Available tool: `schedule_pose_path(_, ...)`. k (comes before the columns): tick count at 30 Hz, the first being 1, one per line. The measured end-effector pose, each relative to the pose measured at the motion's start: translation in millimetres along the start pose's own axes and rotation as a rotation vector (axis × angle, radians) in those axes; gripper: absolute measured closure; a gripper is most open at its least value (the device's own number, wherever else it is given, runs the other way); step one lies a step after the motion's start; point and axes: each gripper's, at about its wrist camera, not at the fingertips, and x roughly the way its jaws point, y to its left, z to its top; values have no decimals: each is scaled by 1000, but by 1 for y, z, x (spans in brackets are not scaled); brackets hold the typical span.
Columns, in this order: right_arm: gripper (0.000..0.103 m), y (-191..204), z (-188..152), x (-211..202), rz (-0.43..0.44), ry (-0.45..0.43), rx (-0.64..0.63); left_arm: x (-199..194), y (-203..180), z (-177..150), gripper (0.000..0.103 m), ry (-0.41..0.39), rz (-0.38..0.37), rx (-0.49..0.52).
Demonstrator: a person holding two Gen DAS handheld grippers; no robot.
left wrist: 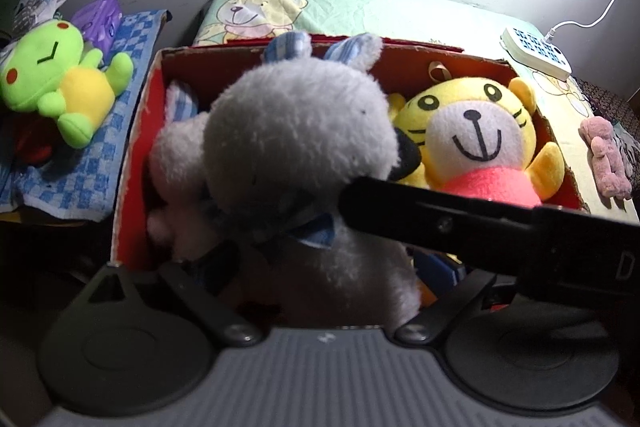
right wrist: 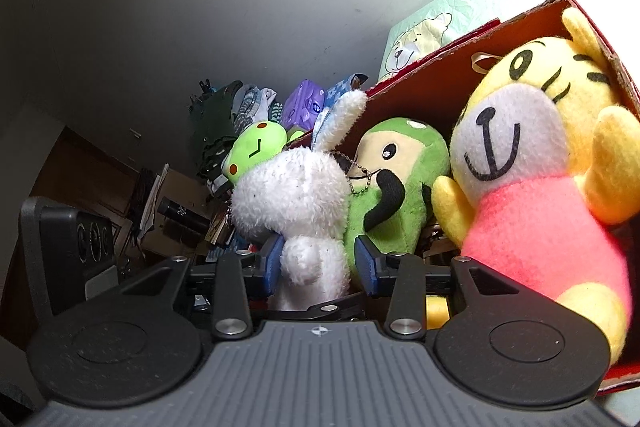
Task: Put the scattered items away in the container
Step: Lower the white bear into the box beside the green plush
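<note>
- Red cardboard box sits on the bed, so toys can drop in.
- Yellow tiger lies inside, by the box's right wall.
- White bunny is squeezed in the right claw, low inside the box, ready to let go.
- Green frog waits outside on a blue cloth.
- Left claw: cannot tell, the bunny hides it.
- No writing can be read.

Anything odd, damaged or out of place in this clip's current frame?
The red cardboard box has a ragged, torn rim. A green frog plush lies on the blue checked cloth and a pink plush on the bedding, both outside the box.
</note>
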Motion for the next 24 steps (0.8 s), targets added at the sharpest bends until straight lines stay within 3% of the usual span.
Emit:
schedule_pose_path(20, 59, 15, -5, -5, -26, -12, -31, -18, -3, -13, 10, -25, 38, -26)
schedule_pose_path(24, 59, 19, -9, -9, -74, -25, -54, -20, -1, -17, 9, -27, 53, -41)
